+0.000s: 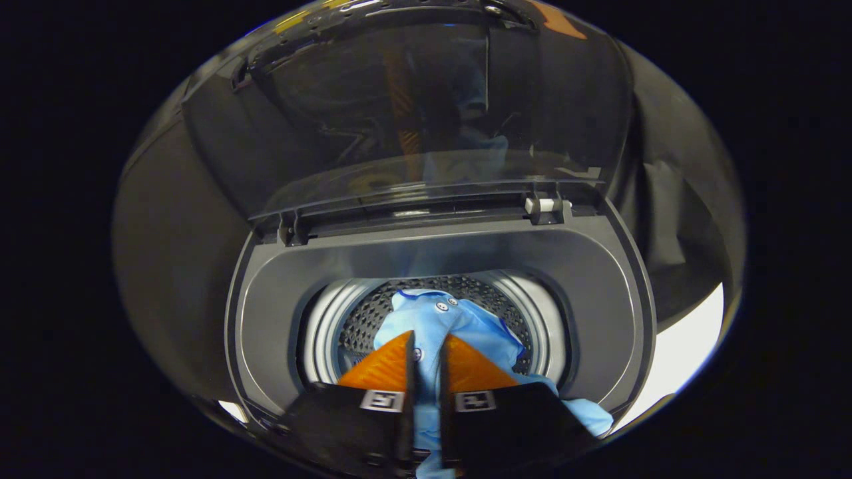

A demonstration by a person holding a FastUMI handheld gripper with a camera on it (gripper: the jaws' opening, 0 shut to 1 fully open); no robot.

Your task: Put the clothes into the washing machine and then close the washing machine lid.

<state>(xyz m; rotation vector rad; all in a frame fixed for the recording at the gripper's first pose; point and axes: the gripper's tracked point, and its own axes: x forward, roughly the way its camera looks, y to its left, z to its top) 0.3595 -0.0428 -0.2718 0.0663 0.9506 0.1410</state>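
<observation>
Gripper view: tongs (426,346) pinching blue shirt (459,326).

We see a dim pic overall, w/ light falling from above and in front onto the washing machine (439,266) opening. The drum (333,326) rim and the blue shirt (452,326) are the best-lit parts; both look sharp. The raised lid (413,113) is dark and glossy, w/ faint reflections and a soft haze along its lower edge. A blown-out white patch (685,346) sits beside the machine, no detail in it. Fisheye bends the lid and the machine's sides strongly toward the edges. The fingers (393,369), narrowly apart w/ the shirt in the gap, are near the lens; their rear parts fall into shadow.
</observation>
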